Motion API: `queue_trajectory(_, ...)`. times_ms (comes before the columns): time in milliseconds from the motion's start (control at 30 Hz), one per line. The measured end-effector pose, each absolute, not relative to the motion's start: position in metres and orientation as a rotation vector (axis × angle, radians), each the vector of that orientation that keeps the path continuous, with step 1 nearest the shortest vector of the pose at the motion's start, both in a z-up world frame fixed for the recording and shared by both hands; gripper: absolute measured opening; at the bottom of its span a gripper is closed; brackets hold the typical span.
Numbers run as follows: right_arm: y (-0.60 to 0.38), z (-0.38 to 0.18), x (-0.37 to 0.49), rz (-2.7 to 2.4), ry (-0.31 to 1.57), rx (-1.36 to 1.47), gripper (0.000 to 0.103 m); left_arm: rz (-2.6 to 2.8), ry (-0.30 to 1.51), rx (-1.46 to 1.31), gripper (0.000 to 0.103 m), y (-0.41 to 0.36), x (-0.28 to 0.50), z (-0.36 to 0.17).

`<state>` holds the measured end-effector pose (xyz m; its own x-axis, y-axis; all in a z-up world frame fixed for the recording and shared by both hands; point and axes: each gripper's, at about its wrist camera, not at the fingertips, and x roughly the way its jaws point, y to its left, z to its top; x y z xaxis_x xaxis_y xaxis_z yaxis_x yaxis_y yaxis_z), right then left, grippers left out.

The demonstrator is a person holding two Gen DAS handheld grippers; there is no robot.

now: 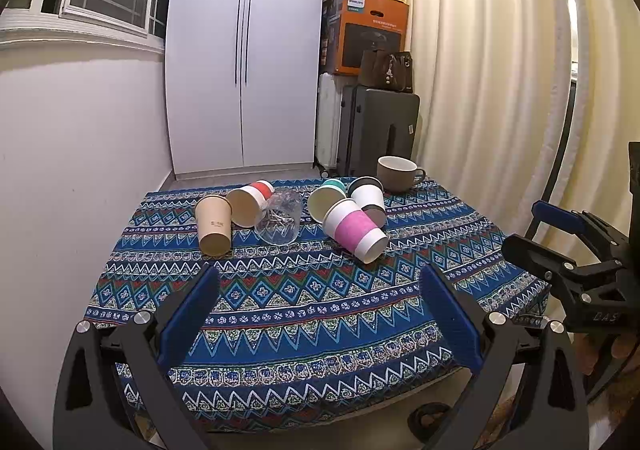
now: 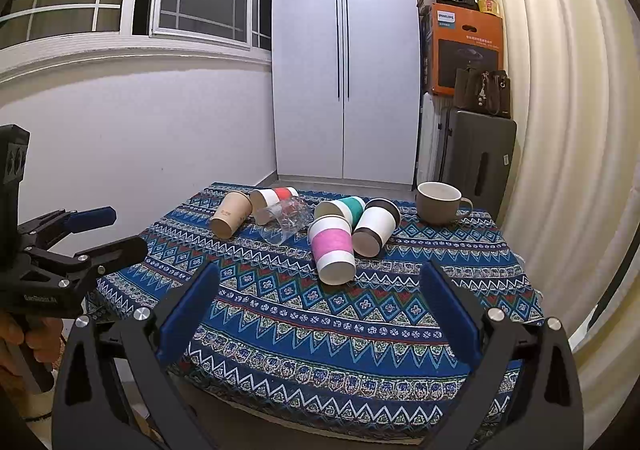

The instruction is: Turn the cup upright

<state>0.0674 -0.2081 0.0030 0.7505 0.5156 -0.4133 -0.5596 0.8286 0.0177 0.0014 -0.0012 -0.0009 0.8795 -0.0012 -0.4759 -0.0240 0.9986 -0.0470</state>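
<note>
Several cups lie on their sides at the far end of the patterned tablecloth [image 1: 304, 314]: a tan paper cup [image 1: 214, 224], a red-banded cup [image 1: 250, 200], a clear plastic cup [image 1: 280, 220], a teal-banded cup [image 1: 326, 198], a brown-banded cup [image 1: 370, 200] and a pink-banded cup [image 1: 356, 230]. The pink-banded cup [image 2: 332, 246] lies nearest. My left gripper [image 1: 320, 278] is open and empty over the near half of the cloth. My right gripper [image 2: 320, 278] is open and empty, also short of the cups. Each gripper shows at the edge of the other's view.
A grey mug [image 1: 398, 173] stands upright at the far right corner of the table. Beyond the table are a white wardrobe [image 1: 244, 50], suitcases [image 1: 376, 130] with an orange box [image 1: 366, 34] on top, and a cream curtain [image 1: 492, 70] on the right.
</note>
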Motion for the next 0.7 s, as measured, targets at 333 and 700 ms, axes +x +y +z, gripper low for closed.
queue_trajectory(333,-0.2080,0.0042,0.0662,0.591,0.415,-0.114,0.099,0.021,0.491,-0.049,0.097,-0.0017,0.0003,-0.0027)
queue_trajectory(700,-0.2073,0.0053,0.0675,0.594,0.414,-0.109,0.099,0.018,0.487,-0.049,0.097,-0.0027,-0.0002,-0.0034)
